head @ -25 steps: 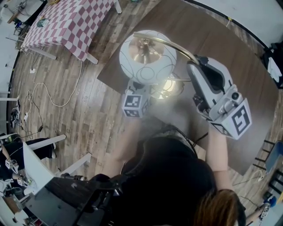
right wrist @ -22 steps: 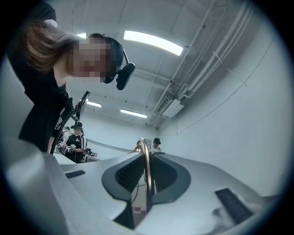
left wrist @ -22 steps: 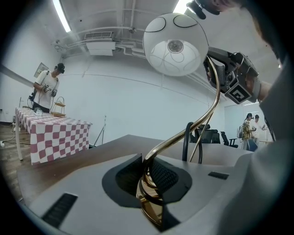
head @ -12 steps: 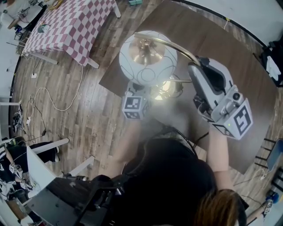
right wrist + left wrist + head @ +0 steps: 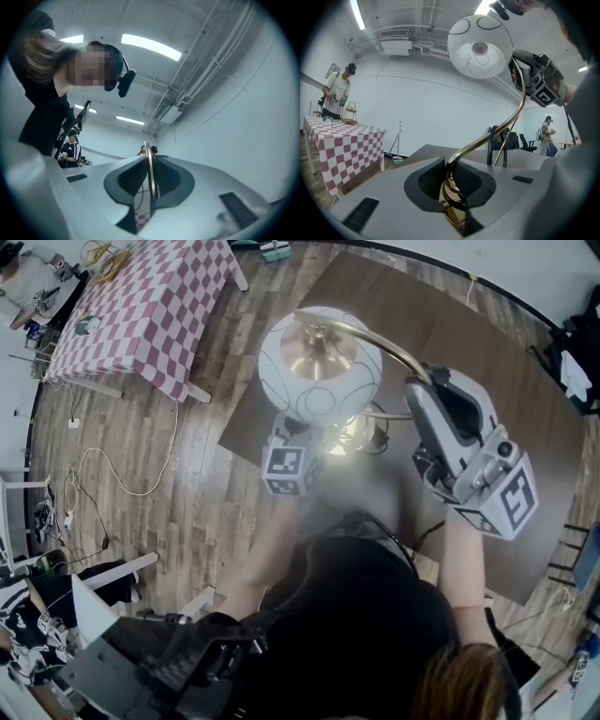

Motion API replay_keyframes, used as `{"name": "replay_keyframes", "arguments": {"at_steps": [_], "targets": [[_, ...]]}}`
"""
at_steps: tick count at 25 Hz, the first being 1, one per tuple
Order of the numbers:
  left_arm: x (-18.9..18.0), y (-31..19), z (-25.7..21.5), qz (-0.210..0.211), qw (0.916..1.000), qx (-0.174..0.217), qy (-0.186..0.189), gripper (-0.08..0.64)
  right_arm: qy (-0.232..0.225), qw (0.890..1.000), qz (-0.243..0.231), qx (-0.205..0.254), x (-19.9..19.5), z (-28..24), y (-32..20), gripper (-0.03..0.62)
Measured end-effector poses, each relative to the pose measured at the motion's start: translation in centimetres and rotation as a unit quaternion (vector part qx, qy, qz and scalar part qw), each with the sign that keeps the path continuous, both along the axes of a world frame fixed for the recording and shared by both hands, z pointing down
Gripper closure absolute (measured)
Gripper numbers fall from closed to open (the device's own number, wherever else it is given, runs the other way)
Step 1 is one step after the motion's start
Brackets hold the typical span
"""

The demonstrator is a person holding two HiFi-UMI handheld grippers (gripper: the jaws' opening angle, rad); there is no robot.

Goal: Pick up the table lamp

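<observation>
The table lamp [image 5: 319, 362], white globe shade uppermost, occupies the upper centre of the head view, above the near edge of the dark table [image 5: 497, 343]. The left gripper [image 5: 453, 186] is clamped on the coiled brass lower stem. The right gripper [image 5: 150, 185], centre right of the head view, is closed narrowly on the thin curved brass arm.

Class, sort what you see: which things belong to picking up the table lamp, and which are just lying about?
In the job: table lamp, left tool, right tool, both shut on its stem.
Lying about: checkered table, floor cables, office chair.
</observation>
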State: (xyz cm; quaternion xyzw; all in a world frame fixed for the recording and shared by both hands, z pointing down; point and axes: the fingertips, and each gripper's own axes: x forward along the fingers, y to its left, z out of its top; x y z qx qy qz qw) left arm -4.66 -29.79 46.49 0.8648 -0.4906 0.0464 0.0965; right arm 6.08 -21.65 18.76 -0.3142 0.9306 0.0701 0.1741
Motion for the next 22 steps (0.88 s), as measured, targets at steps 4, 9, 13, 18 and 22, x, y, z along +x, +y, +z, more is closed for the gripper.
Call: {"name": "replay_keyframes", "arguments": {"at_steps": [4, 9, 13, 18, 22], "targets": [[-0.3, -1.4, -0.9, 0.012, 0.9999, 0.004, 0.001, 0.512, -0.004, 1.0, 0.01, 0.004, -0.4, -0.9, -1.1, 0.546], [-0.2, -2.2, -1.5, 0.013, 0.9999, 0.003, 0.006, 0.512, -0.003, 1.0, 0.011, 0.002, -0.6, -1.6, -1.8, 0.546], [-0.3, -2.2, -1.6, 0.008, 0.9999, -0.001, 0.009, 0.512, 0.001, 1.0, 0.008, -0.004, -0.9, -1.9, -2.1, 0.546], [-0.4, -1.9, -1.8, -0.006, 0.9999, -0.006, 0.012, 0.512, 0.0, 1.0, -0.006, -0.013, -0.8, -2.2, -2.0, 0.546], [-0.6, -1.4, -2.1, -0.015, 0.9998, -0.008, 0.013, 0.512, 0.001, 1.0, -0.014, -0.017, -0.9, -2.4, -1.6, 0.546]]}}
